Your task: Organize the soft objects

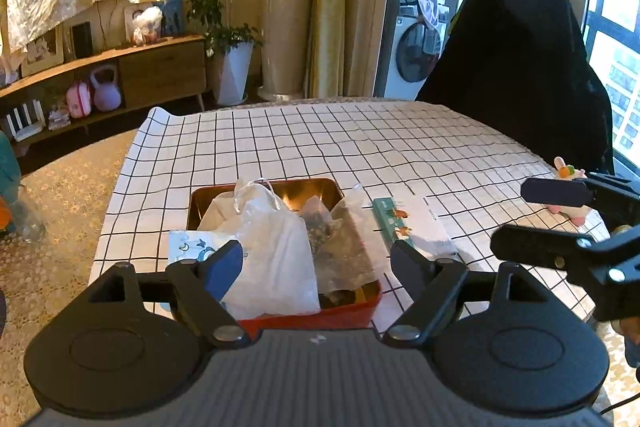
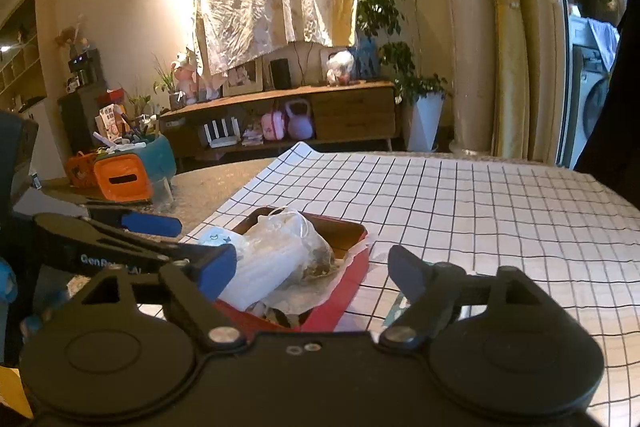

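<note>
Where cloth spreads, red tin point(image 1: 352, 313) holds plastic bags point(image 1: 276, 247).

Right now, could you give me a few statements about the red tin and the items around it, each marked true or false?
1. The red tin holds several plastic bags. True.
2. The left hand-held gripper is clamped on a bag. False: its jaws stand open, gripping nothing.
3. A small plush toy lies on the checked cloth, outside the tin. True.
4. The right hand-held gripper holds the plush toy. False: it is open and empty.
</note>
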A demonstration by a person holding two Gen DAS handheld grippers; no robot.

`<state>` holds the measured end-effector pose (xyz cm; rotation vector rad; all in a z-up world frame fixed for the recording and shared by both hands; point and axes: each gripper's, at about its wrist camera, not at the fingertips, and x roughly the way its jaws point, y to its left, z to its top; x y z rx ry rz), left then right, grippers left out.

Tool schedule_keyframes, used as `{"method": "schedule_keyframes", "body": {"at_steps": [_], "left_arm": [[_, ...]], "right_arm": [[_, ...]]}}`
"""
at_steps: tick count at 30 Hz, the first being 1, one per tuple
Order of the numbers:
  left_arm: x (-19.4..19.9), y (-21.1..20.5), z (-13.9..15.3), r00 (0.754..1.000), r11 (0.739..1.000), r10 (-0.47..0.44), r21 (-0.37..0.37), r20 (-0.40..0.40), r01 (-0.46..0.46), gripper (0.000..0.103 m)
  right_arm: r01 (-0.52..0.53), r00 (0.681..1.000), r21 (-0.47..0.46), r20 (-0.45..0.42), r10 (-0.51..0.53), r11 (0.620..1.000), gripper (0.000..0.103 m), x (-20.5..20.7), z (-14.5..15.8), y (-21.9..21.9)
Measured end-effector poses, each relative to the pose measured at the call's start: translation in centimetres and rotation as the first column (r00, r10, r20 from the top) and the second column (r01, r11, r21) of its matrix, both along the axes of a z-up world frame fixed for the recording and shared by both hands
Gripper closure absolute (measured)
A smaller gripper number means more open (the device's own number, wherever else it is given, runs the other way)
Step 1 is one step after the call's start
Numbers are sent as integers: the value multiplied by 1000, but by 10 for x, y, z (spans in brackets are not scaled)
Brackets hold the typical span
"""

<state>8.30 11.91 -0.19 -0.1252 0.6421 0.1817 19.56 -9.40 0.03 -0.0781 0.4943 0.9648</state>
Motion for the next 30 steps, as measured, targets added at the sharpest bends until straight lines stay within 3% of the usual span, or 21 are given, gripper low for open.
{"method": "schedule_keyframes", "body": {"at_steps": [6, 13, 19, 30], "left_arm": [[-15, -15, 7, 999, 1000, -8, -8, 34, 8, 20], [-31, -39, 15, 996, 999, -38, 9, 84, 38, 15], [-42, -58, 20, 989, 998, -68, 17, 134, 66, 2], [-49, -76, 18, 988, 996, -67, 67, 142, 58, 1]], "right_arm": [[17, 1000, 20, 25, -18, 1000, 10, -16, -1, -17], [117, 992, 54, 47, -119, 992, 0, -32, -1, -37], [215, 974, 82, 49, -219, 973, 0, -45, -4, -56], [334, 938, 80, 70, -339, 939, 0, -62, -13, -70]]}}
